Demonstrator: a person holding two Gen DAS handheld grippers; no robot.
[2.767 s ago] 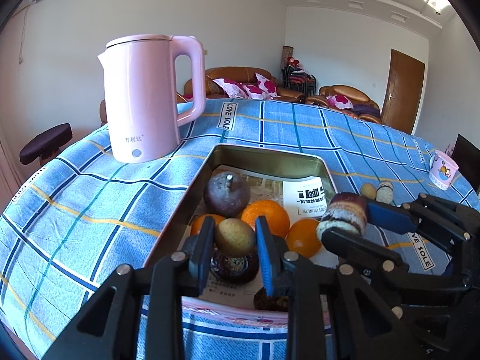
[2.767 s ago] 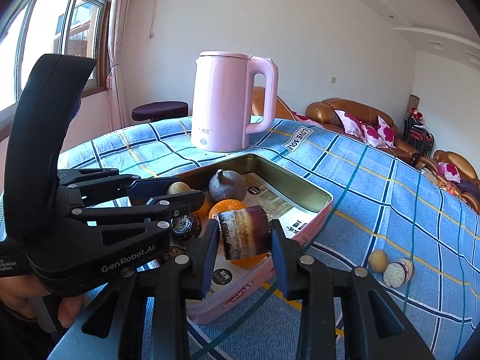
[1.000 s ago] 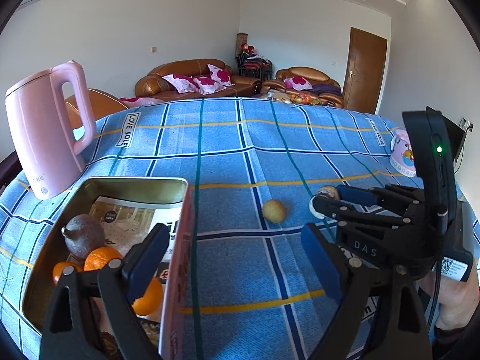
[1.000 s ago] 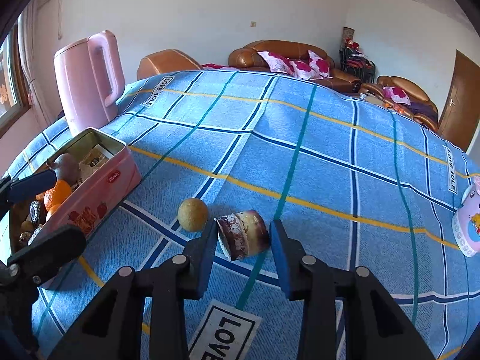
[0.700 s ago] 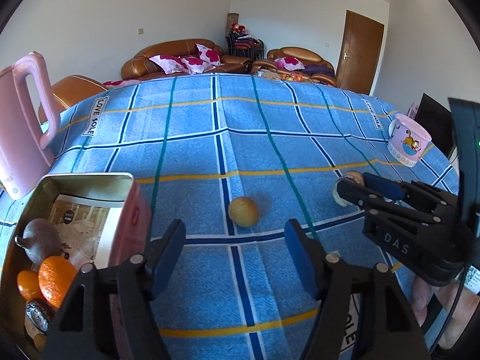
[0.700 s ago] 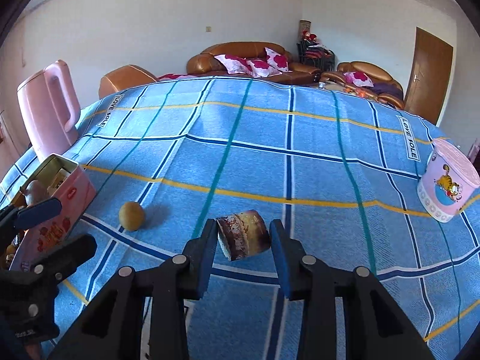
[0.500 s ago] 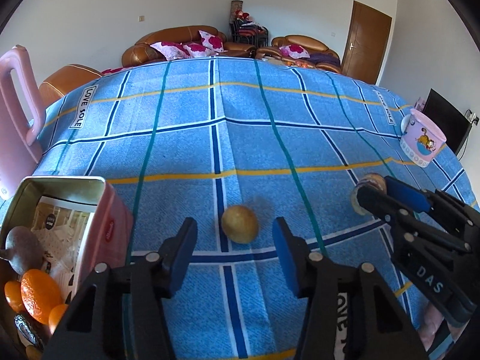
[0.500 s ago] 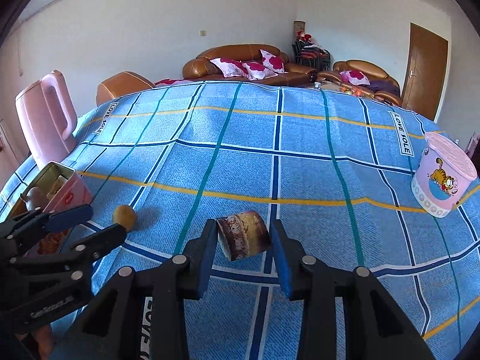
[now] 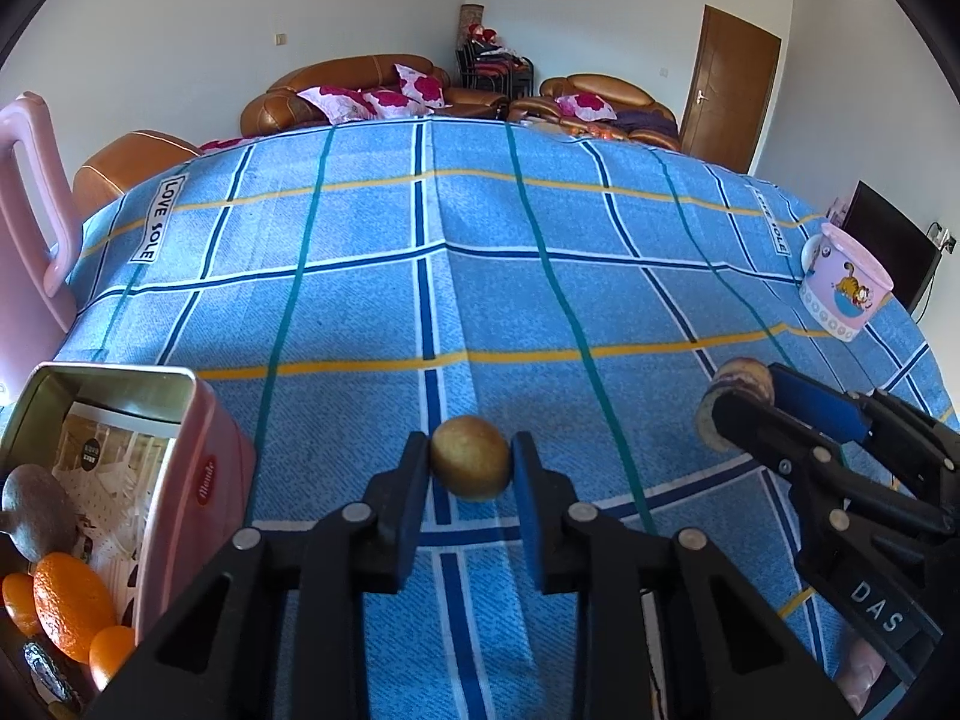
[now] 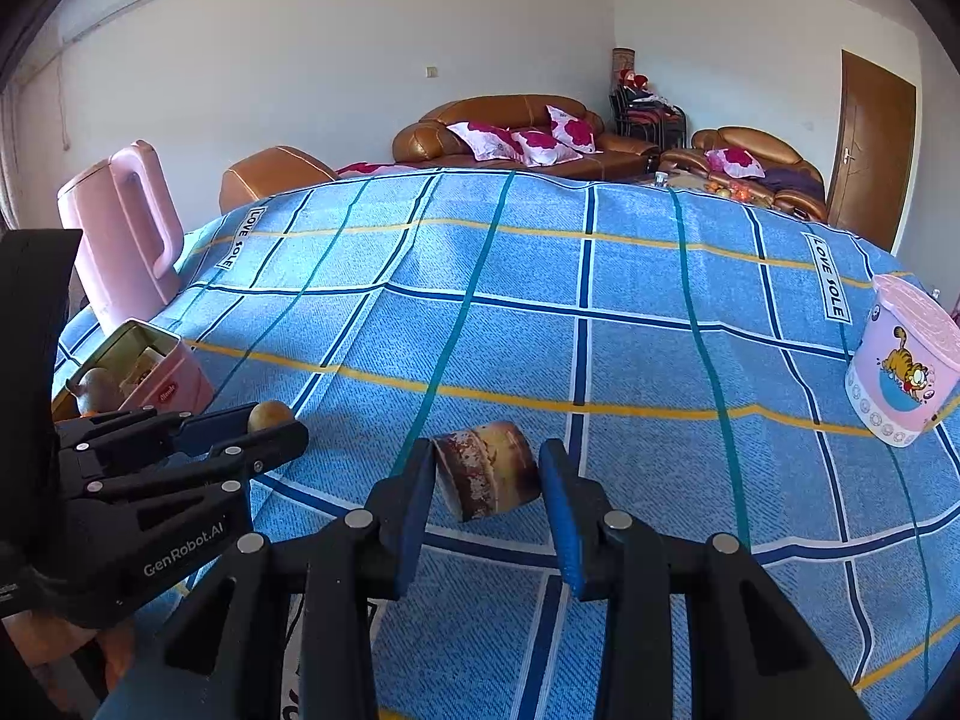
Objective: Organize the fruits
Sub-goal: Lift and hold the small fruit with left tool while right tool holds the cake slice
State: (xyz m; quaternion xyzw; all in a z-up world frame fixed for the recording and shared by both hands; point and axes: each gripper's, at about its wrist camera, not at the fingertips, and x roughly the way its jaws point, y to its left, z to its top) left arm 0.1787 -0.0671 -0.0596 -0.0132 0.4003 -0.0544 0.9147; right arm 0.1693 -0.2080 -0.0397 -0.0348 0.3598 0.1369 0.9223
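Observation:
A small round yellow-brown fruit (image 9: 470, 471) rests on the blue checked cloth. My left gripper (image 9: 470, 456) is closing on it, and both pads touch its sides. The same fruit (image 10: 270, 414) and left gripper (image 10: 252, 427) show at the left of the right wrist view. My right gripper (image 10: 486, 465) is shut on a brown-and-cream striped fruit chunk (image 10: 486, 474), low over the cloth. From the left wrist view that chunk (image 9: 735, 396) sits at the tip of the right gripper (image 9: 757, 399). The pink tin (image 9: 201, 480) at the left holds oranges (image 9: 72, 612) and a dark fruit (image 9: 33, 510).
A pink kettle (image 10: 120, 228) stands behind the tin (image 10: 174, 387) at the table's left. A pink cartoon-cat cup (image 10: 900, 372) sits near the right edge. Brown sofas stand beyond the far edge of the table.
The left gripper dropped its earlier fruit, swung right from the tin to the round fruit and closed its jaws onto it. The right gripper carried the chunk away from the tin.

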